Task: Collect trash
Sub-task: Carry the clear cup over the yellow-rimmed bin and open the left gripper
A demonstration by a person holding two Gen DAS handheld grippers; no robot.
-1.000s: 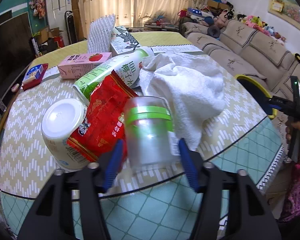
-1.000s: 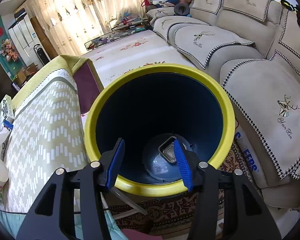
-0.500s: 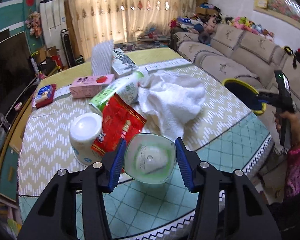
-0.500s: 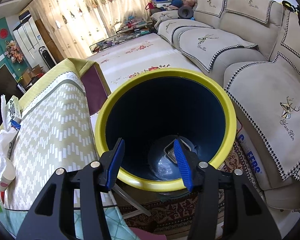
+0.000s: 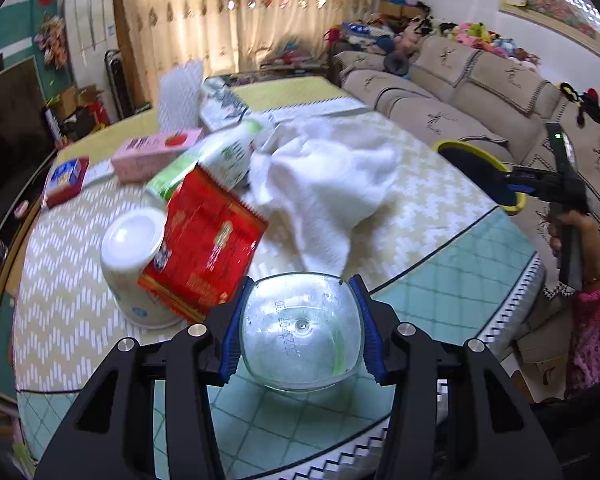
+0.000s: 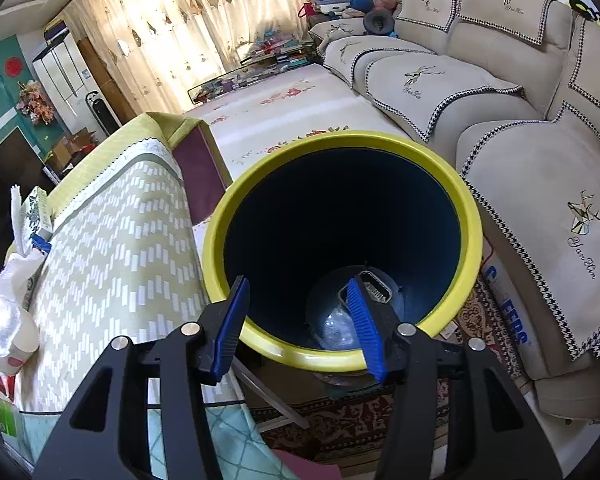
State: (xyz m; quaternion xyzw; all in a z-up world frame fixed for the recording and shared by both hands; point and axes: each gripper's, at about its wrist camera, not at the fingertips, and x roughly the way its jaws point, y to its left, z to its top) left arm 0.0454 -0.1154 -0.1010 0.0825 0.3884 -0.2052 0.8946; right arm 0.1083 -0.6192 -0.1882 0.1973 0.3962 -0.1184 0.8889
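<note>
My left gripper (image 5: 300,328) is shut on a clear plastic jar (image 5: 300,330) with a green lid, held above the table's near edge with its base toward the camera. On the table lie a red snack bag (image 5: 206,244), a white paper cup (image 5: 134,264) on its side, a green-and-white bottle (image 5: 220,160), a pink carton (image 5: 156,152) and a white towel (image 5: 324,184). My right gripper (image 6: 298,322) is open and empty, hovering over the yellow-rimmed dark blue bin (image 6: 470,220), which holds some trash (image 6: 364,292). The bin also shows in the left wrist view (image 5: 480,176).
A beige sofa (image 6: 500,112) stands right of the bin, with the table edge (image 6: 112,264) to its left. A tissue box (image 5: 220,104) and a small red-and-blue packet (image 5: 66,178) lie on the far part of the table. A dark TV (image 5: 8,128) stands at far left.
My left gripper closed on the jar, lifted it off the table and tipped it, base toward the camera. The right gripper stayed open over the bin, drifting slightly.
</note>
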